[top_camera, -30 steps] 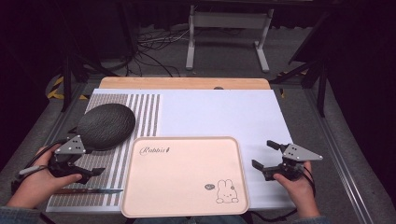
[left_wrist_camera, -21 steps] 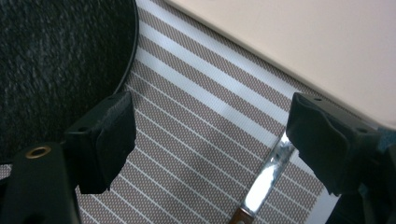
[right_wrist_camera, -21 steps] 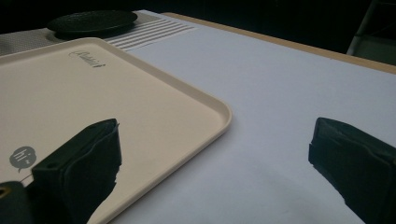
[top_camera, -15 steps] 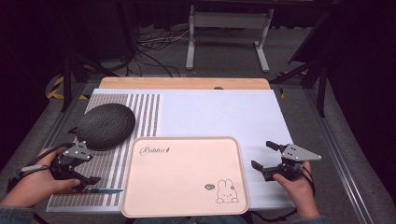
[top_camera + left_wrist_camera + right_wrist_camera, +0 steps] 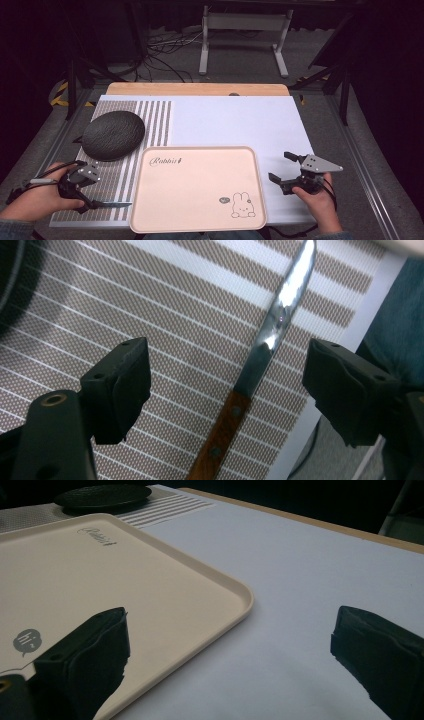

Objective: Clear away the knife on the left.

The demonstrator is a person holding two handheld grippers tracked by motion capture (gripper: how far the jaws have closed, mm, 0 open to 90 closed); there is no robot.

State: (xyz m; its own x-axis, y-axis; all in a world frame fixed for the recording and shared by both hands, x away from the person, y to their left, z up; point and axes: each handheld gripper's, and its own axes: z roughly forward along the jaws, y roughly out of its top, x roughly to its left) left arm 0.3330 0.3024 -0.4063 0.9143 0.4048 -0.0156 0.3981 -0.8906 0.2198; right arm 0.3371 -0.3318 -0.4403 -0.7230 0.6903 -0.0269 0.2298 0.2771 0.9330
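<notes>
Wood-handled and steel-bladed, the knife [image 5: 260, 365] lies flat on the brown-and-white striped mat [image 5: 107, 190] at the near left of the table. In the left gripper view it sits in the gap between the left gripper's [image 5: 225, 385] two black jaws, closer to the right-hand one, with neither jaw touching it. Those jaws stand wide apart and hold nothing. The riveted handle runs toward the camera, and the blade points away from it. From the high view the left gripper [image 5: 82, 192] hangs over the mat's near edge in the person's left hand [image 5: 40, 197], and the blade [image 5: 112, 204] shows as a thin sliver pointing right toward the tray, its tip just short of the rim.

Just right of the knife, the pale pink tray [image 5: 197, 187] lies at the near middle, printed with a small rabbit and the word "Rabbit", and empty. Right of the tray, over the white table cover [image 5: 235, 120], the right hand [image 5: 320, 200] holds the right gripper [image 5: 280, 167], jaws spread wide and empty; in its own view the right gripper [image 5: 230, 650] frames the tray's corner and bare white cover.

Farther back on the striped mat, a dark textured oval dish [image 5: 113, 135] rests well beyond the left gripper. Beyond the cover runs a wooden table edge [image 5: 197, 89], then a white metal stand [image 5: 242, 37] on the dark floor.
</notes>
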